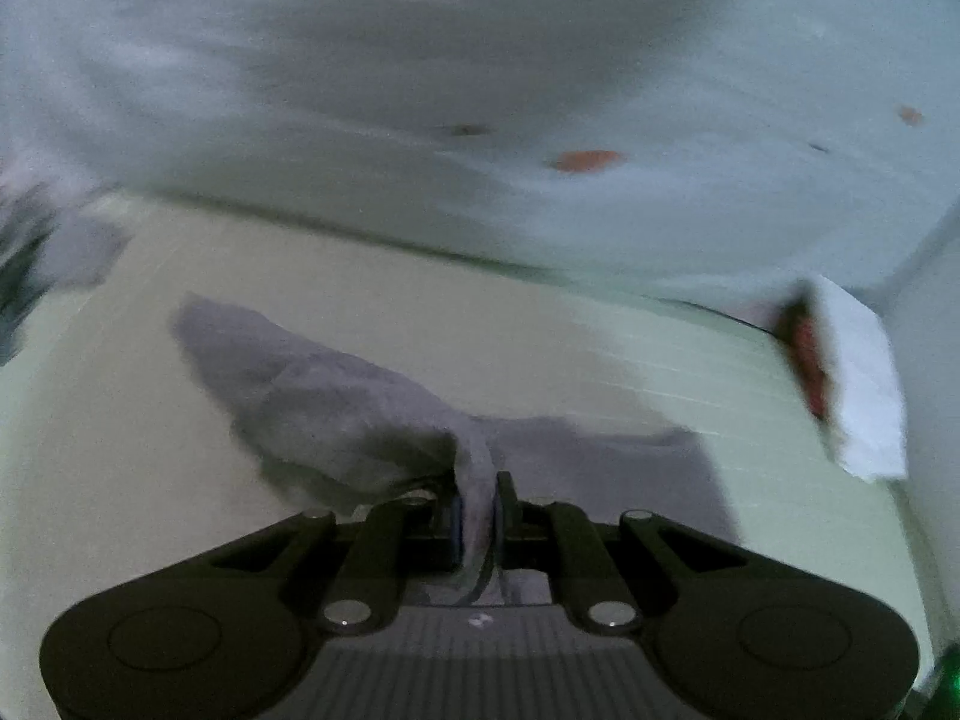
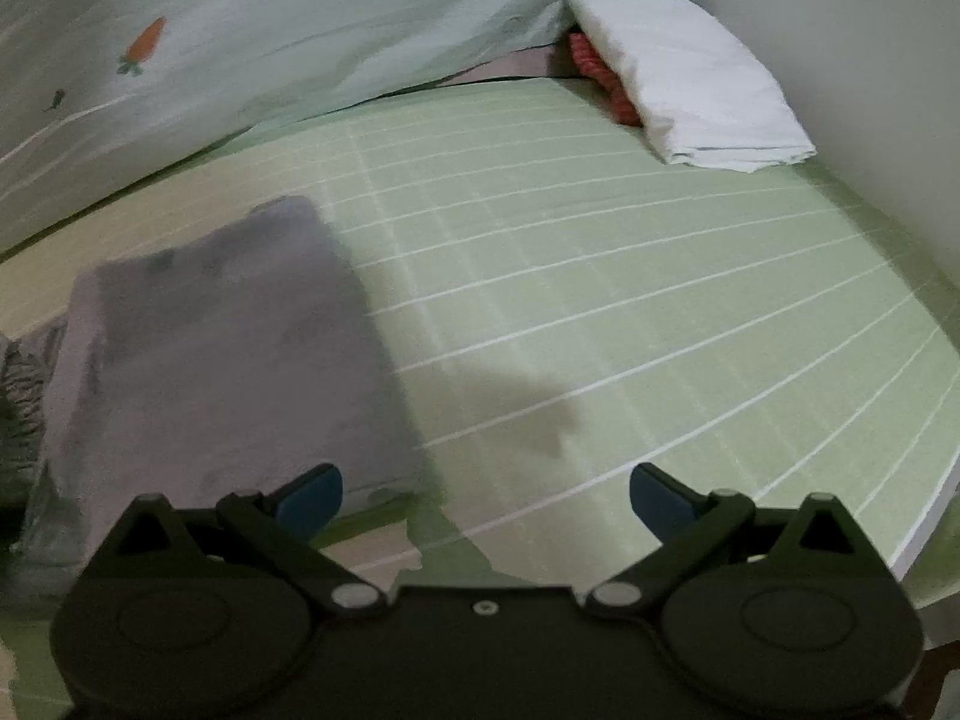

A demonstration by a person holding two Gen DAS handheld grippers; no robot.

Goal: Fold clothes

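Grey garment (image 2: 222,354) lies partly folded on the striped green sheet (image 2: 630,312). Left gripper (image 1: 478,516) is clamped on its bunched edge; right gripper (image 2: 486,495) has jaws apart, bare sheet 12 to 3 o'clock.

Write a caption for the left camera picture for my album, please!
Left tongs pinch a gray cloth above the green striped bed.

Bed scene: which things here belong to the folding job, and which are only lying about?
Belongs to the job:
- grey garment, partly folded on the bed
- left gripper, shut on the grey garment
- right gripper, open, holding nothing

Only lying about:
- white folded cloth
- red item under it
- carrot-print cover
- green striped sheet
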